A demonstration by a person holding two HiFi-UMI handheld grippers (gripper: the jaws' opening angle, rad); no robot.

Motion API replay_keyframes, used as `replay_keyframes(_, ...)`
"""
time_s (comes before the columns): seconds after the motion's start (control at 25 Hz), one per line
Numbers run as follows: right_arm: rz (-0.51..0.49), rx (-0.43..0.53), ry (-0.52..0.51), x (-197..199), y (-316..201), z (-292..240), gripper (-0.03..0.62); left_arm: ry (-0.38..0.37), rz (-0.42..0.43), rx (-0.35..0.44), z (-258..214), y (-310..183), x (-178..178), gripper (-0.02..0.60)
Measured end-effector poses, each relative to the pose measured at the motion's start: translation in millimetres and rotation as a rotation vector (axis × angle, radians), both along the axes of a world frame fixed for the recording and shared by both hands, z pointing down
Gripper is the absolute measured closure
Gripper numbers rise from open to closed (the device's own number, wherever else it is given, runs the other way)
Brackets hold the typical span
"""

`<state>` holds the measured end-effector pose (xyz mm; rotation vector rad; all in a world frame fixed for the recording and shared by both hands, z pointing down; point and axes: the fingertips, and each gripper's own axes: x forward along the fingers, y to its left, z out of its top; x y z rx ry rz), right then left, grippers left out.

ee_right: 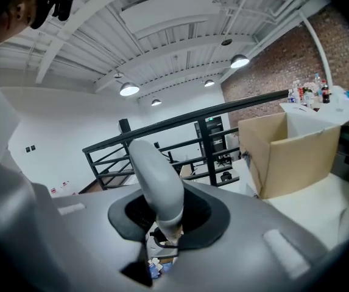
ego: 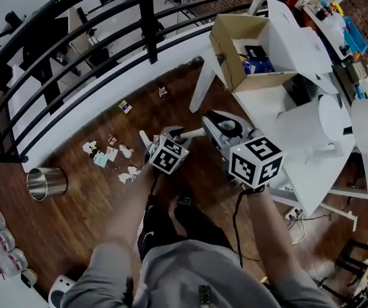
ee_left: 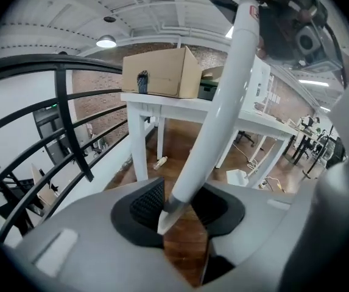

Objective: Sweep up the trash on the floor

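Trash [ego: 110, 153]: scraps lying loose on the wooden floor [ego: 87, 217], bunched below the railing [ego: 94, 50], with a few strays further along.
Metal bin [ego: 45, 183]: on its side, near the scraps, well left of them.
Left hand-held gripper [ee_left: 180, 212]: up off the floor beside the pile, pads clamped on the lower end of a white pole [ee_left: 214, 120].
Right hand-held gripper [ee_right: 165, 221]: just beside the left one, closed around a grey handle [ee_right: 157, 178].
Cardboard box [ego: 235, 69]: open, up on the white tabletop [ego: 267, 101].
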<state>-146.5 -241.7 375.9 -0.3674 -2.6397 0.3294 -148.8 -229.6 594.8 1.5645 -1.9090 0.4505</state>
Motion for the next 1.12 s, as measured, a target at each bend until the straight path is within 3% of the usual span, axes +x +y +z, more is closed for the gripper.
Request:
replay_keyframes(0.28, 0.127, 0.068, 0.050, 14.3, -40.4, 7.2, 0.534, 0.014, 0.155, 0.068, 4.5, -64.4, 13.9, 0.449)
replay_keyframes(0.56, 0.168, 0.083, 0.143, 5.3, -49.0, 50.3, 0.533, 0.070, 0.229, 0.044, 48.1, -79.3, 17.4, 0.449)
replay_keyframes(0.8, 0.190, 0.011, 0.171, -2.0, -53.8, 63.5, 0.534, 0.081, 0.224, 0.032, 59.1, -66.4, 7.7, 0.448)
replay_keyframes(1.12, 0.040, -0.017, 0.158, -47.1, 3.1, 65.5, 0.531, 0.087, 0.103, 0.028, 60.9, -11.6, -32.2, 0.448)
